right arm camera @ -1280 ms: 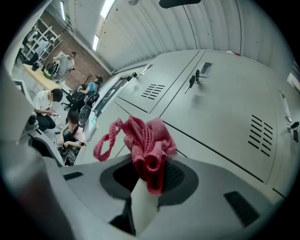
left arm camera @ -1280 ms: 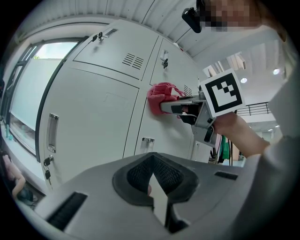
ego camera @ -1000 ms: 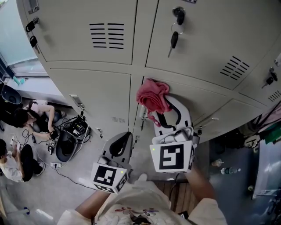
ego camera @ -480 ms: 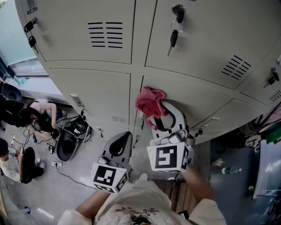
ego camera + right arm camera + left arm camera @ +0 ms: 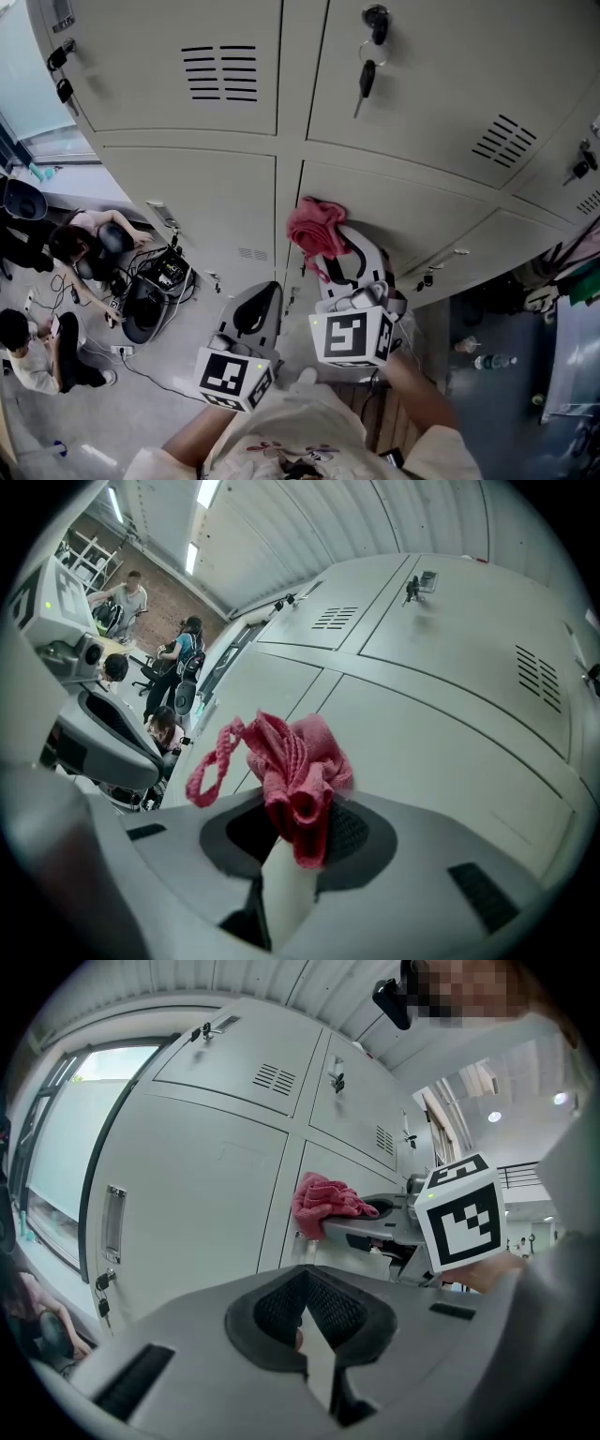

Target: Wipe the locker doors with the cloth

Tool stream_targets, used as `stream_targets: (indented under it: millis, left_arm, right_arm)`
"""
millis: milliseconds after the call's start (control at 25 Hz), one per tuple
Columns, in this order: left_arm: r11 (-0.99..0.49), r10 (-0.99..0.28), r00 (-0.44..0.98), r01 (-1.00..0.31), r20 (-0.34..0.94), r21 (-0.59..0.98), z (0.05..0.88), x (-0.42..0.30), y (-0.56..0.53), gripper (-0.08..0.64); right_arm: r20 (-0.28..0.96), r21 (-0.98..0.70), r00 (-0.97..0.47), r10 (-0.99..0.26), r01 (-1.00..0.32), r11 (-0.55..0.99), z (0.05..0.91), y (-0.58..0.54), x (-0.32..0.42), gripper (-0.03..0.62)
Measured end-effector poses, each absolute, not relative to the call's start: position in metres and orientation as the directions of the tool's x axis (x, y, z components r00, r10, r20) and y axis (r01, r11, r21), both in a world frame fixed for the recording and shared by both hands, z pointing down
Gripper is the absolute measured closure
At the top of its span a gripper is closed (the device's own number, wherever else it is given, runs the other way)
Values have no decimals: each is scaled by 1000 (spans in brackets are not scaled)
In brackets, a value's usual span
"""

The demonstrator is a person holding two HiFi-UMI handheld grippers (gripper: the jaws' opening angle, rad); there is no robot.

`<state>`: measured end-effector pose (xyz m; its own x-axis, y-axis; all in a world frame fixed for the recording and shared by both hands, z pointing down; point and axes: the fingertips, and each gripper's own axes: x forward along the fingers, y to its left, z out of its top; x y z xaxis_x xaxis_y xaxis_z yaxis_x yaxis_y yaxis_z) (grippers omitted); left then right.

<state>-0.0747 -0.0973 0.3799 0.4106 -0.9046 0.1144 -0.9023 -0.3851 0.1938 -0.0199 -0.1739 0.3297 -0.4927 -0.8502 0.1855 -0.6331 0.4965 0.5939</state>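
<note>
No legible text anywhere, apparently.

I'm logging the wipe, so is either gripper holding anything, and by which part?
The right gripper pinches the cloth by a bunched fold; the rest sticks out past the jaws. The left gripper is shut, empty.

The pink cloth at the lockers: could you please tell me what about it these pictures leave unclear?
- Contact between cloth and locker door: head view, the bunched cloth itself hides it.
- Right gripper, the tips of its jaws: right gripper view, wrapped in cloth.
- Dirt or wiped streaks on the door: too faint in every view.
</note>
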Motion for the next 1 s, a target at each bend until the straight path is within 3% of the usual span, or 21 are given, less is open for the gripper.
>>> stream_targets:
  millis: [600, 1000]
  left_arm:
    - [-384, -903, 412, -902, 122, 198, 385, -73, -97, 555]
    - [-374, -907, 402, -906, 124, 200, 386, -80, -95, 555]
  right_arm:
    - [166, 626, -471, -866, -628, 461, 347, -167, -21, 492]
    - [241, 582, -460, -855, -636, 506, 381, -168, -18, 494]
